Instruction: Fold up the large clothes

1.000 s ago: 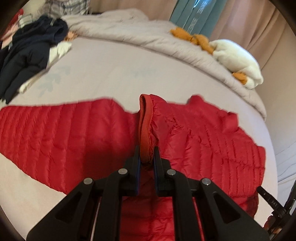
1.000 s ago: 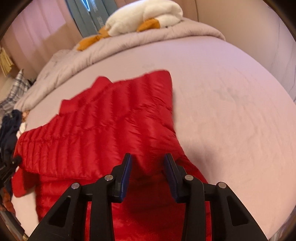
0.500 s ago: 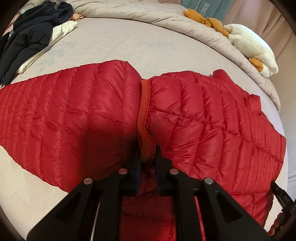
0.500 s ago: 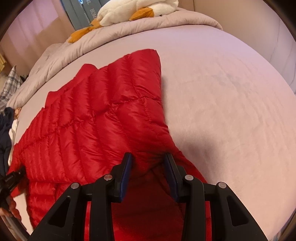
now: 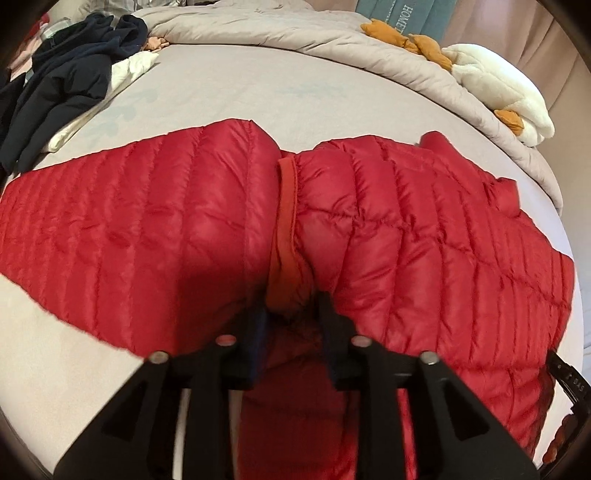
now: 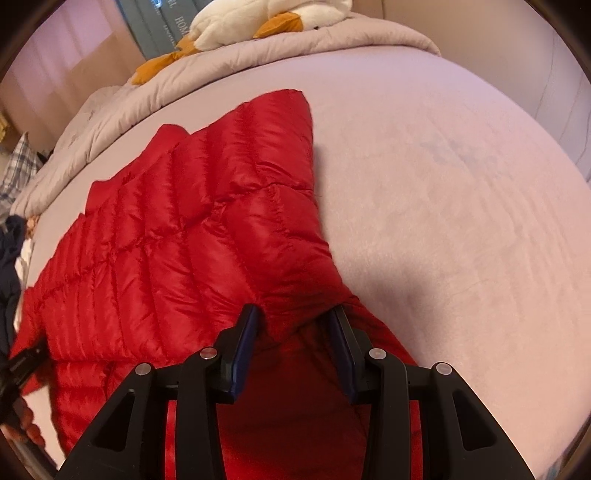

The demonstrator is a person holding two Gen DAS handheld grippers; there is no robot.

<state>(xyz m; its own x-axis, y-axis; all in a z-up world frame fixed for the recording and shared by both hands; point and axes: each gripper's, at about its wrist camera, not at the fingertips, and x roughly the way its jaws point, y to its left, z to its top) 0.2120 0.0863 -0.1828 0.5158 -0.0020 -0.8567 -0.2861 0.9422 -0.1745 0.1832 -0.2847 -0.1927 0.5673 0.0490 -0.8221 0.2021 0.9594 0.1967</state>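
Note:
A red quilted down jacket (image 5: 406,240) lies spread on the bed, with one sleeve folded across its body. The sleeve's orange-red cuff (image 5: 286,206) runs down into my left gripper (image 5: 291,314). Its jaws are opening, and the cuff end sits loosely between them, resting on the jacket. In the right wrist view the jacket (image 6: 166,258) stretches away to the left. My right gripper (image 6: 295,321) is shut on a bunched fold at the jacket's near right edge, and the fabric fills the gap between the pads.
Pale sheet (image 6: 443,184) covers the bed to the right of the jacket. A rumpled grey duvet (image 5: 295,33) and a white plush duck (image 5: 495,88) lie along the far side. Dark navy clothes (image 5: 66,74) and a white garment (image 5: 129,68) are heaped at the far left.
My left gripper has sunk with the sleeve cuff until the sleeve lies flat on the jacket, and its jaws have spread apart. The right gripper keeps its hold and place.

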